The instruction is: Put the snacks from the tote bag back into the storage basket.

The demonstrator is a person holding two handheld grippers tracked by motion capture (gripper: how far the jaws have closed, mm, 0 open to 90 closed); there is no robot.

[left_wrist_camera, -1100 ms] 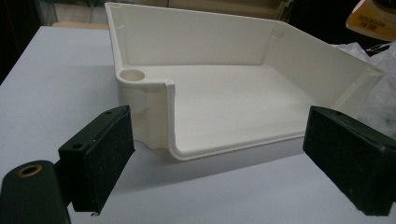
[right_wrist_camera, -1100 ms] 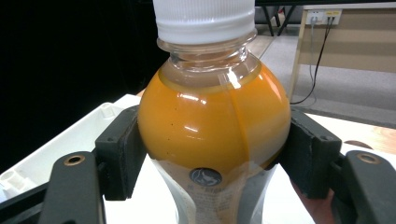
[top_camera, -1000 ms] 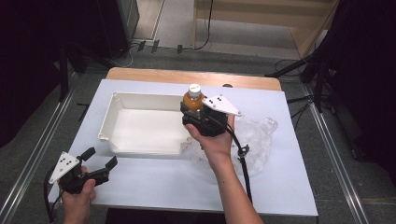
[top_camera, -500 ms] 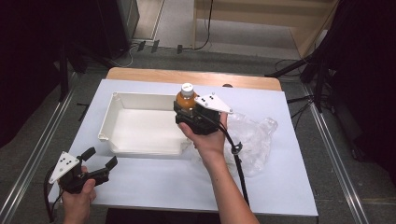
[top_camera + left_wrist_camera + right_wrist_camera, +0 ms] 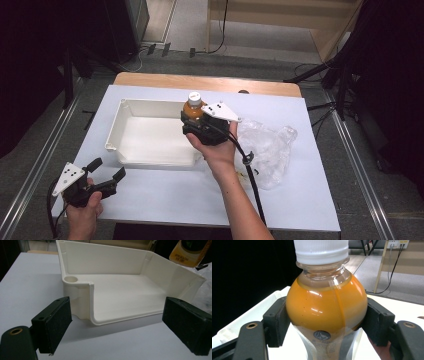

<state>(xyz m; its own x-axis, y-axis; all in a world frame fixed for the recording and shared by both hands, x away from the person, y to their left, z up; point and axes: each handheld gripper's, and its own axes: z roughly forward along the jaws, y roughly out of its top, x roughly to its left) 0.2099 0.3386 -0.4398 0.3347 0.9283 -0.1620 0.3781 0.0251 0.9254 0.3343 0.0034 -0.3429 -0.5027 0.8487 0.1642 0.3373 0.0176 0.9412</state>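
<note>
Right gripper clamped on clear plastic bottle of orange liquid, white cap, held over right edge of shallow white plastic tray. Bottle not yet set down. Left gripper idle, jaws apart, near tray's front corner.

Bottle base cut off by the right gripper view's lower edge; label print in the left gripper view too blurred to read.

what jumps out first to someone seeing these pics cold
The bottle of orange drink with a white cap, clamped in the right gripper above the right end of the white tray. Next, the crumpled clear plastic bag right of it, and the left gripper open at the table's near-left corner.
</note>
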